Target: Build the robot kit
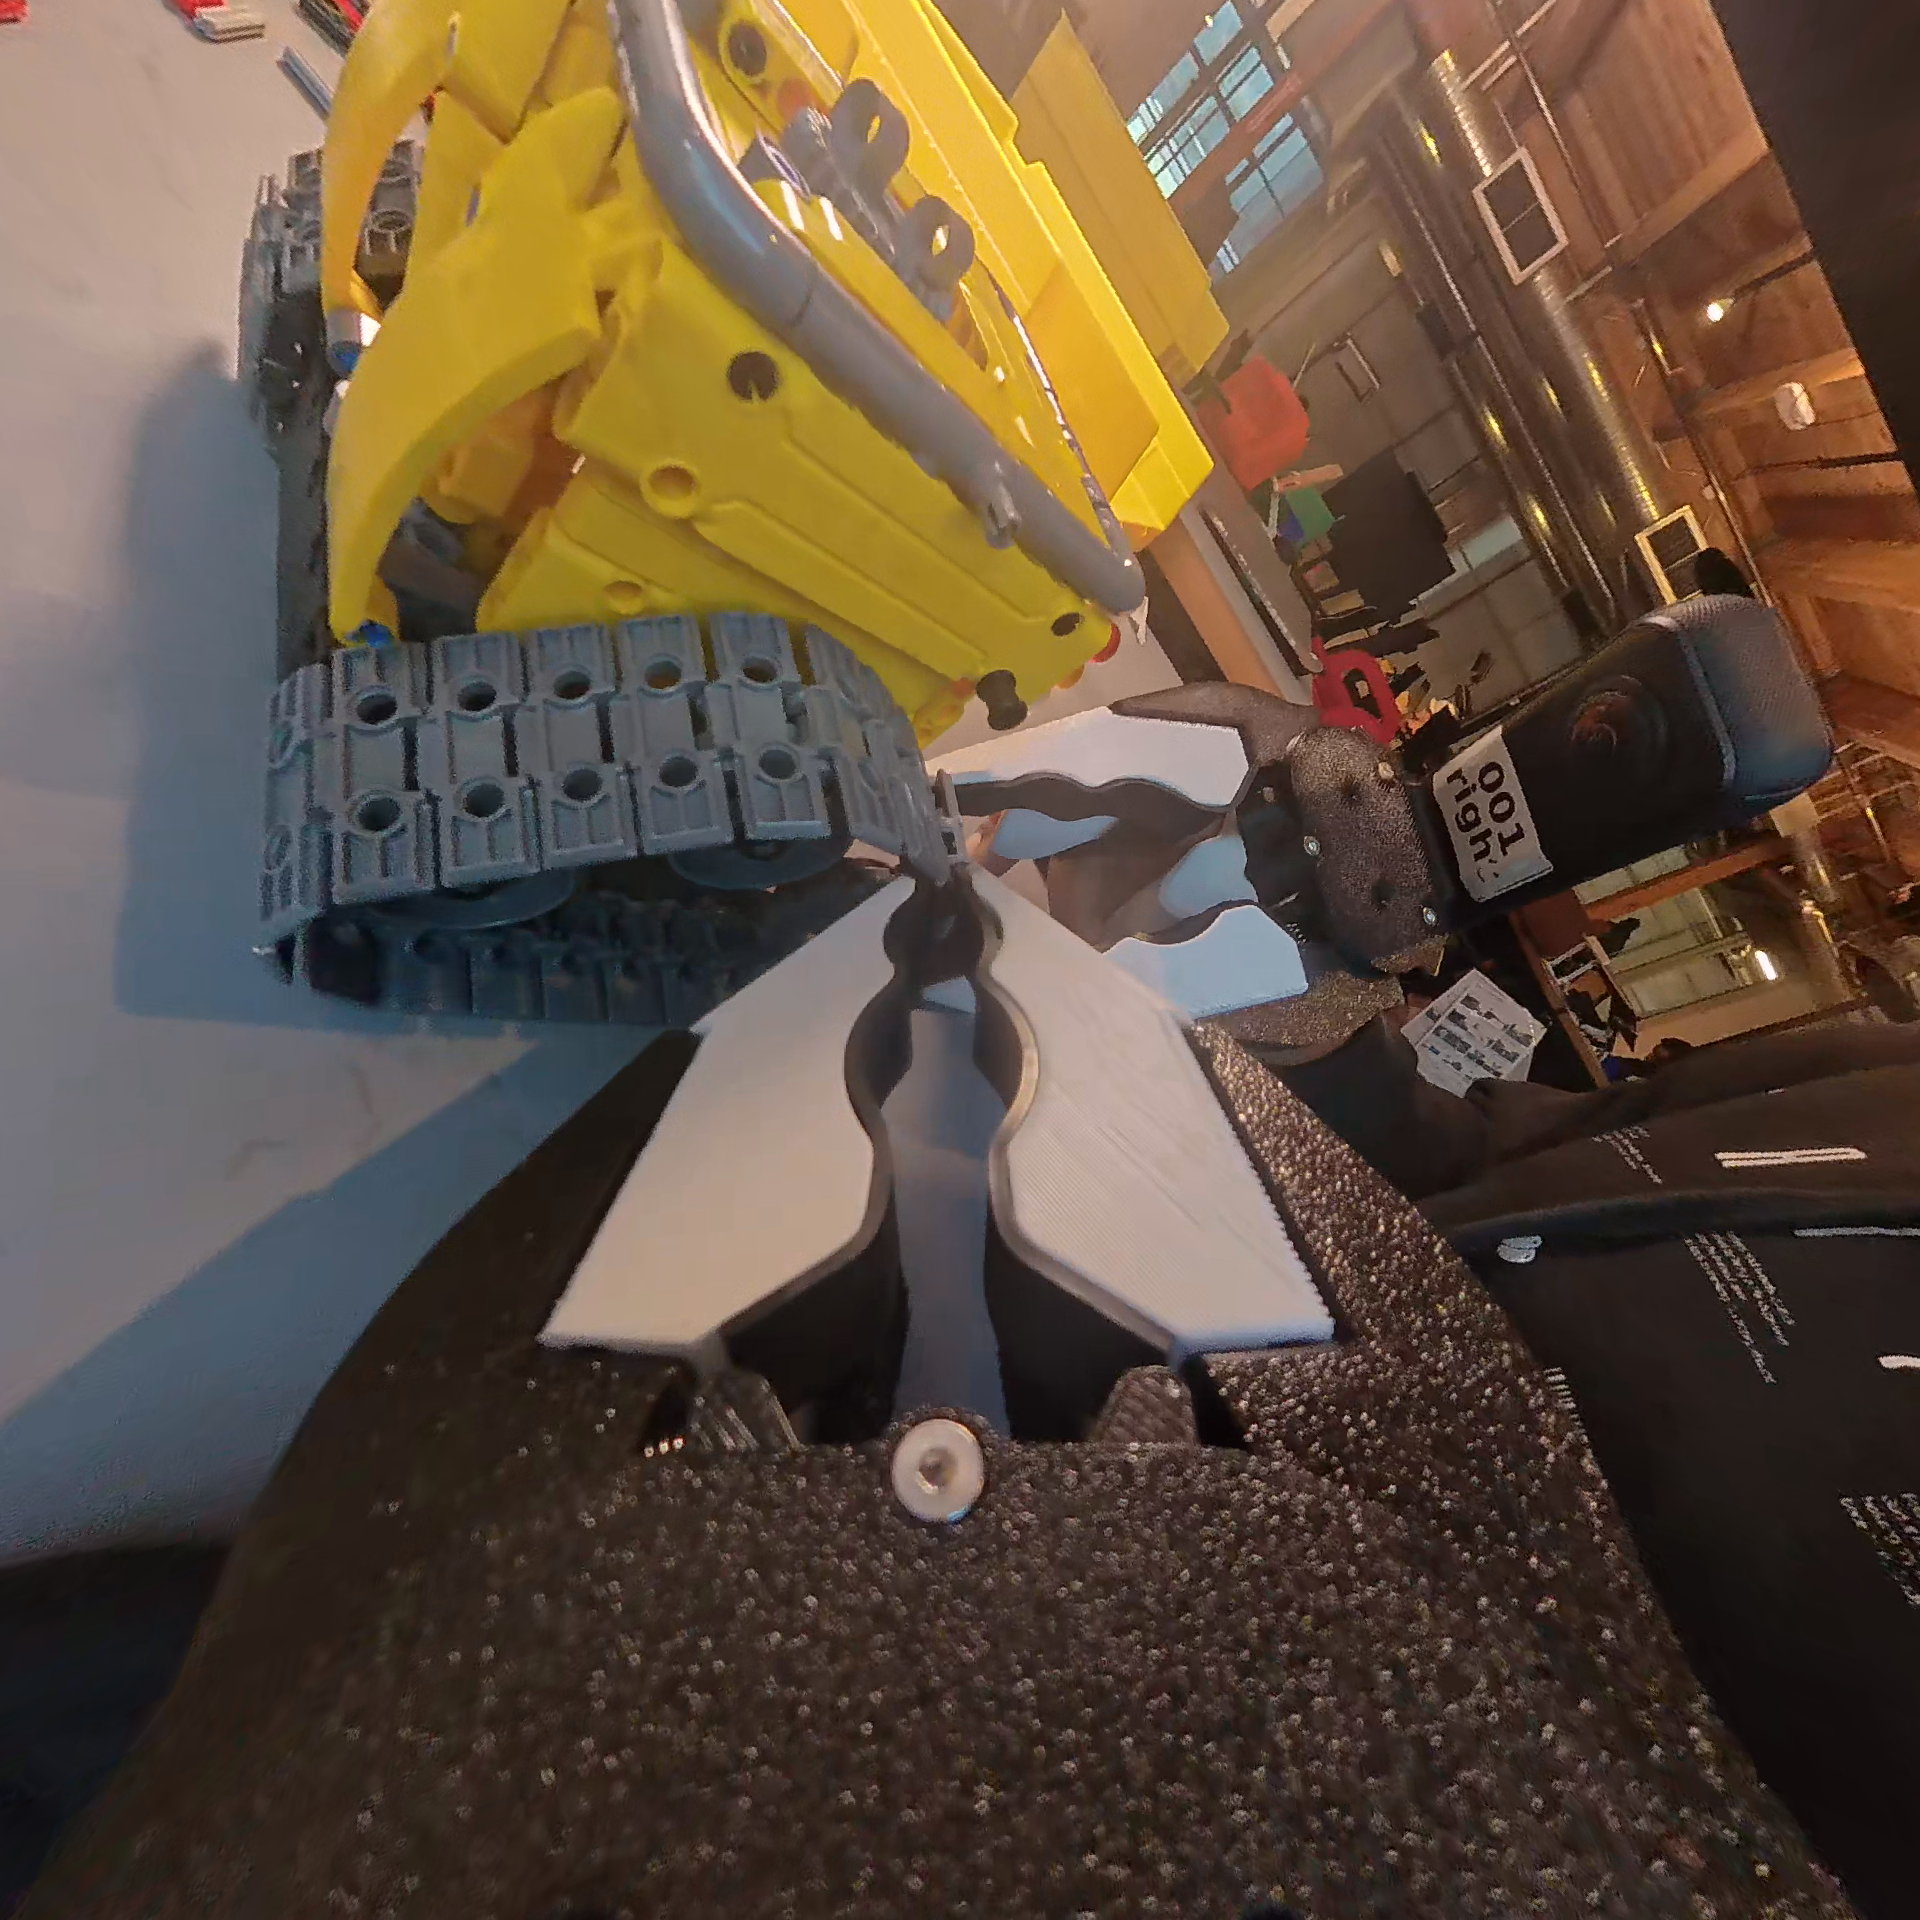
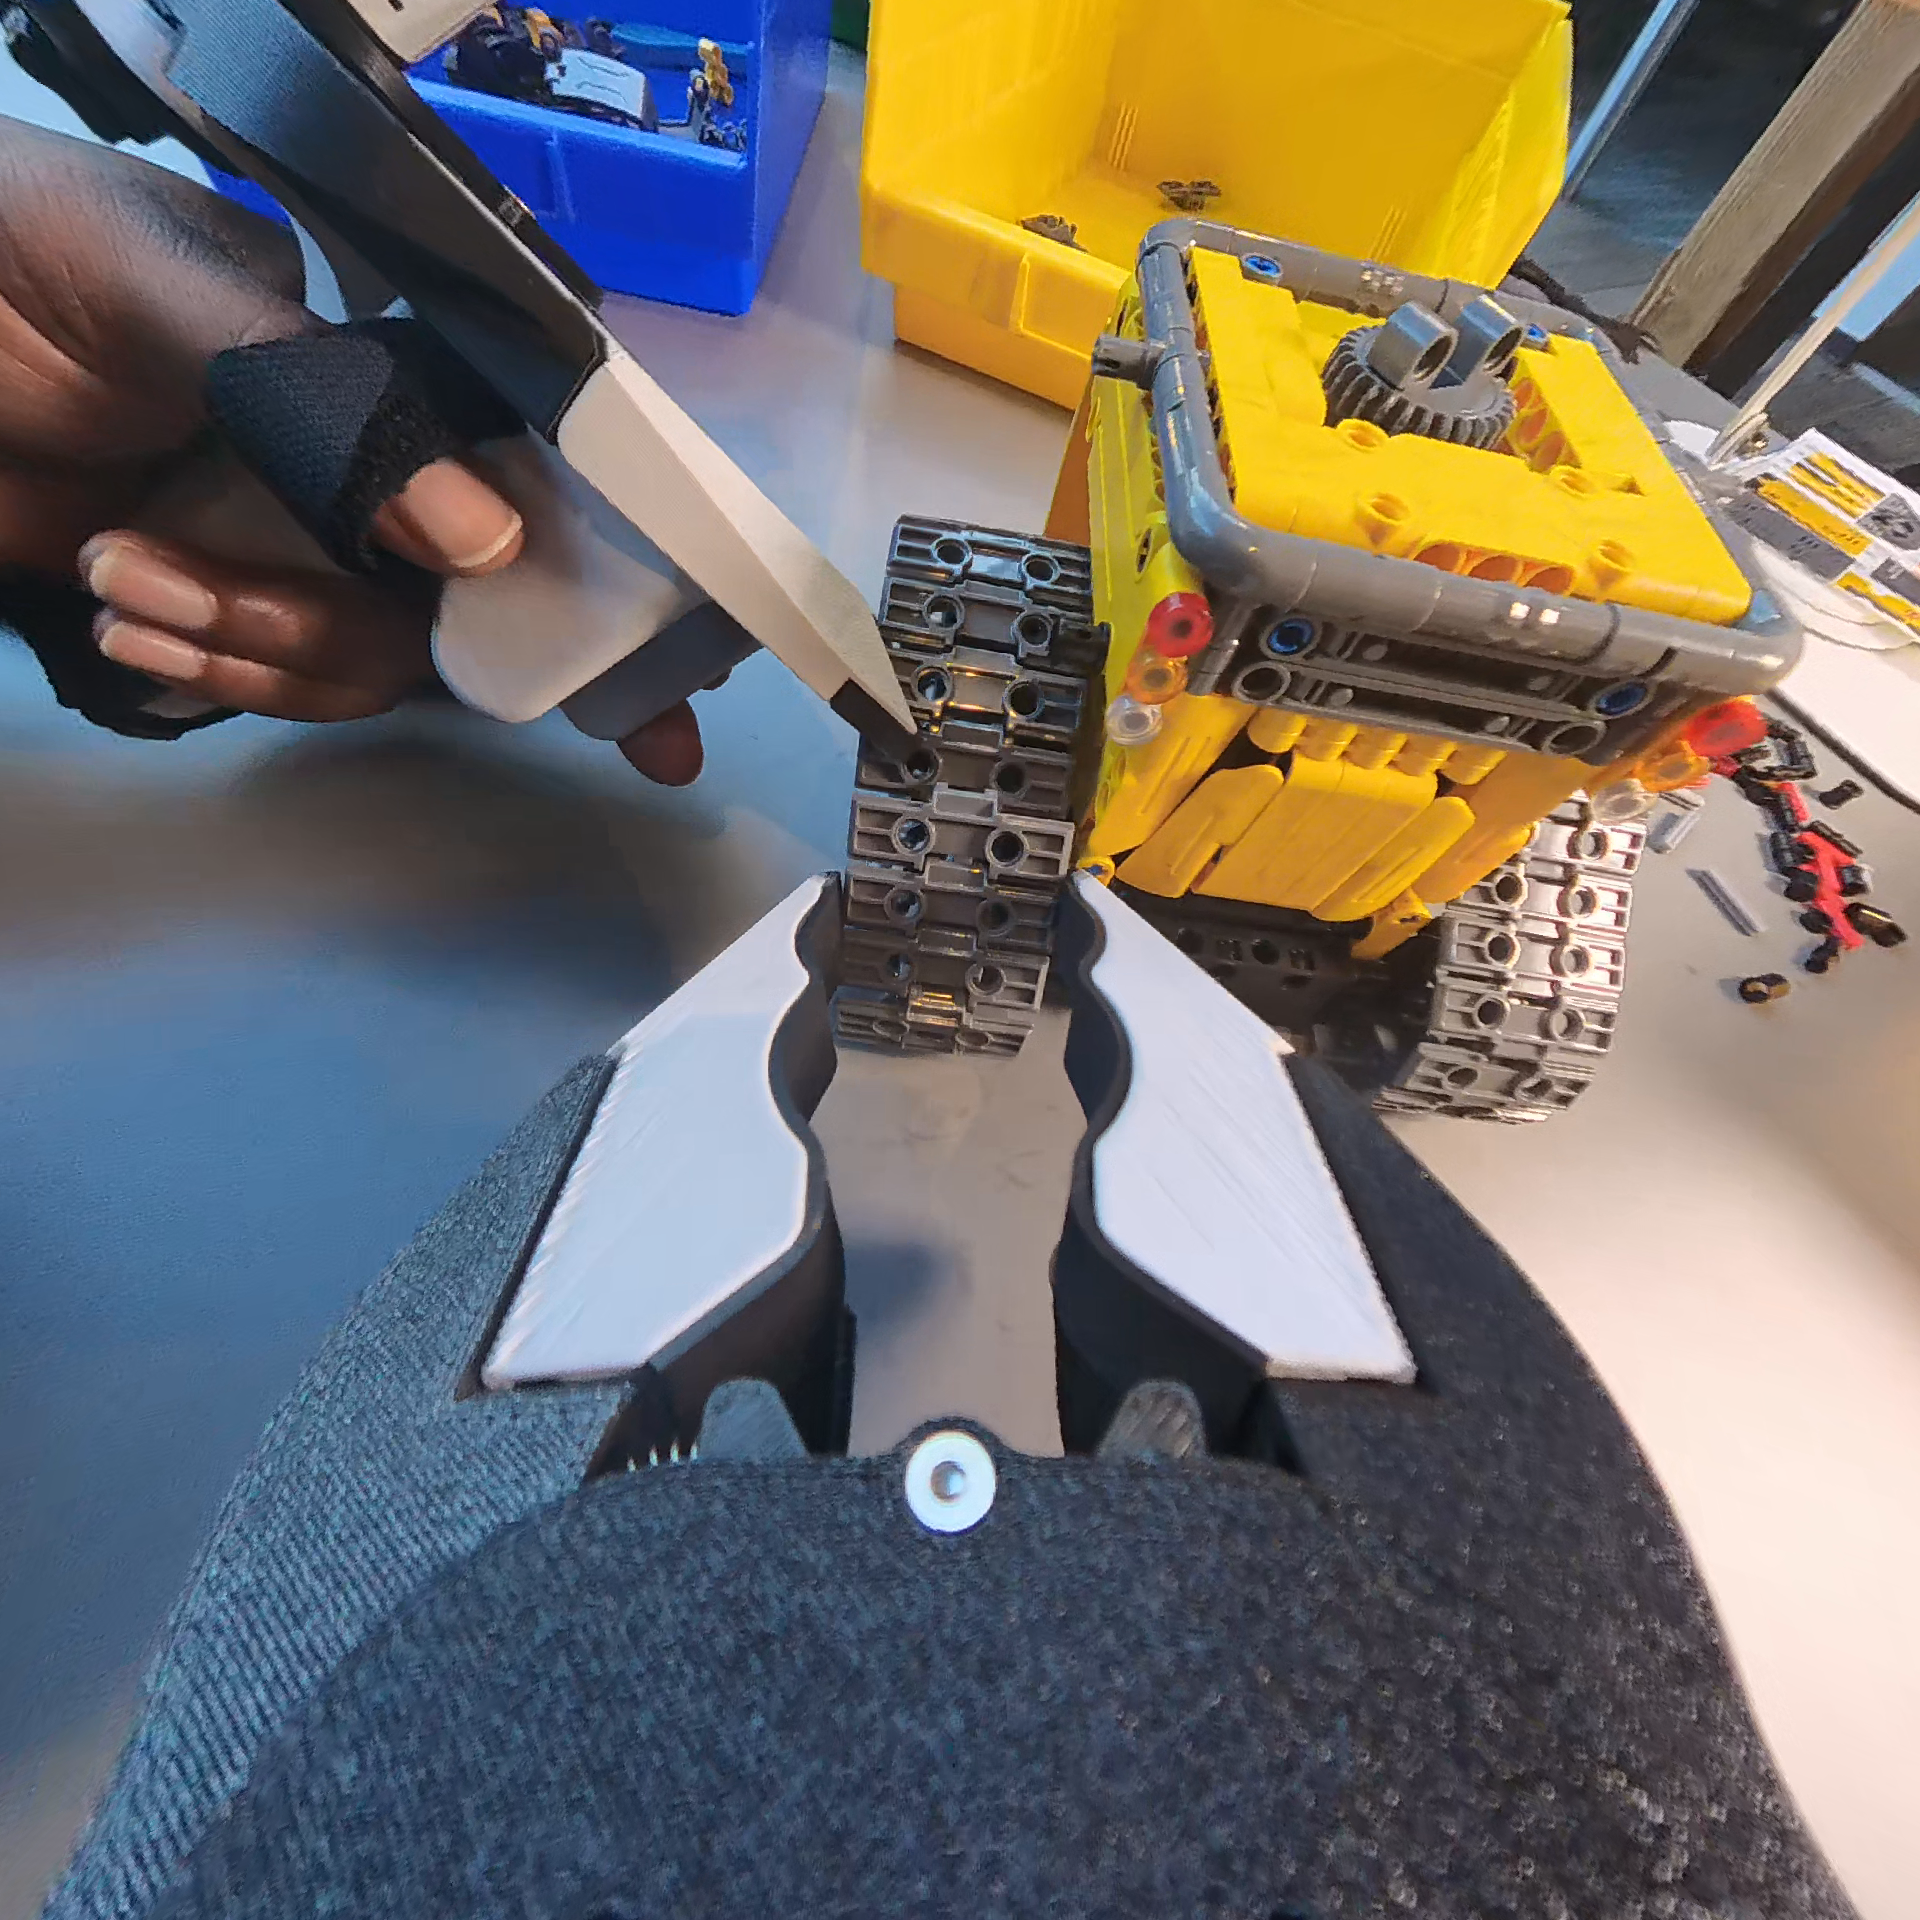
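My left gripper [image 1: 940, 894] has its jaws pinched together on the edge of one grey link of the near track [image 2: 961, 790], tips angled down onto it from the upper left. My right gripper [image 2: 951, 914] has its jaws apart, straddling the same track's lower end, one finger on each side; whether the pads touch it I cannot tell. The track wraps the near side of the yellow model [image 2: 1382, 582], which stands on the table [image 2: 312, 987], a second track [image 2: 1517, 966] on its far side.

To do this well, I'd judge: keep the left pinch small and square on the link, brace the tread with the right so the model doesn't skid, and pull along the belt, not sideways.

Pose: my left hand [image 2: 208, 499] wraps the handle, palm down, tool sloping steeply toward the track. The right tool lies low and near level, pointing straight at the tread. A yellow bin [image 2: 1039, 156] and a blue bin [image 2: 665, 197] sit behind; loose bits [image 2: 1808, 883] lie to the right.
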### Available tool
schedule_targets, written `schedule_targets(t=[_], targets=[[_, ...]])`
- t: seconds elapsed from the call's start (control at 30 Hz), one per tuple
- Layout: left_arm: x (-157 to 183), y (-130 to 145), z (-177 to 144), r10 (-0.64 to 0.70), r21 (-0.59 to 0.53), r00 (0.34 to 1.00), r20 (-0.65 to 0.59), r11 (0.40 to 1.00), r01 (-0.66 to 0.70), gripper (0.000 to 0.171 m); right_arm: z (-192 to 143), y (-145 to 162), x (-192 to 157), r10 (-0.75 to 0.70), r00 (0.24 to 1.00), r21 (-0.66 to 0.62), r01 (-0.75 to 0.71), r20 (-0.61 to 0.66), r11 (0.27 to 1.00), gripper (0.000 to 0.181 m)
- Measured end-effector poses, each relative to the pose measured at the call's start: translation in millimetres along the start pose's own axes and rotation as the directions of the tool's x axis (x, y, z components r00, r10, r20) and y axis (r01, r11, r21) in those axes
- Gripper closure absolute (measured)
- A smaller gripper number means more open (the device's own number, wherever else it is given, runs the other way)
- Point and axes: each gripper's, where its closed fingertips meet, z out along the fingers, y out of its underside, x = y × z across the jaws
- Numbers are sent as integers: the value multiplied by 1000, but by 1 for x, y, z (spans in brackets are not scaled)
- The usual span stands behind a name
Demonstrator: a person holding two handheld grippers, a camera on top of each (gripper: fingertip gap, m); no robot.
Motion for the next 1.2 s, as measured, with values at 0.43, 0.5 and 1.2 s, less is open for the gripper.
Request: schedule_targets(t=[0.43,0.5,1.2], targets=[[3,2,0,17,-99,999,-44,995,-21,169,2,1,-1,-38,999,-60,39,30,997,141],[5,3,1,30,-122,998,-51,992,-36,169,2,2,-1,-33,999,-74,36,37,997,141],[8,1,0,-87,-122,989,-116,990,73,167,5,-1,4,-50,999,-59,49,-15,997,141]])
